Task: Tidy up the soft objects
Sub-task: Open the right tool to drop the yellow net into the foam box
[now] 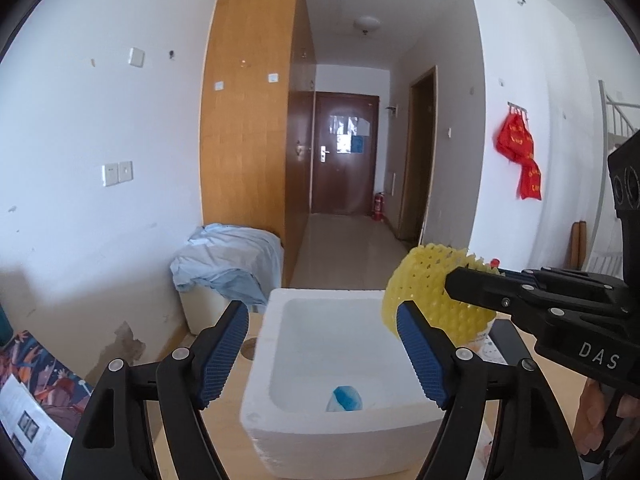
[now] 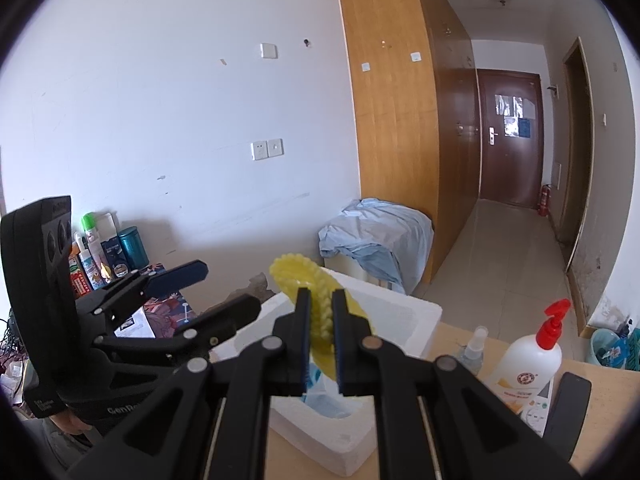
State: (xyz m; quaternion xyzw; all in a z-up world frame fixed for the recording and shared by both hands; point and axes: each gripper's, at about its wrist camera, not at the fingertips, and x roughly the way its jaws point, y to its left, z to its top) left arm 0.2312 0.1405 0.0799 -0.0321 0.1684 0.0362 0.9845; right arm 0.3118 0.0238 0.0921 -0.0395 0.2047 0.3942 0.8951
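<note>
A white foam box [image 1: 344,432] sits on the wooden table, open at the top. A blue and white soft item [image 1: 346,398] lies inside it. My left gripper [image 1: 322,354] is open and empty, its blue-padded fingers [image 1: 224,352] spread over the box. My right gripper [image 2: 321,316] is shut on a yellow foam net [image 2: 316,304] and holds it above the box [image 2: 400,312]. In the left wrist view the yellow net [image 1: 428,280] hangs over the box's right rim, with the right gripper [image 1: 456,284] coming in from the right.
A white pump bottle with a red top [image 2: 528,364] and a small clear spray bottle [image 2: 474,348] stand on the table right of the box. Bottles and a teal can [image 2: 132,244] stand at the far left. A stool covered with blue cloth [image 1: 232,260] is behind the table.
</note>
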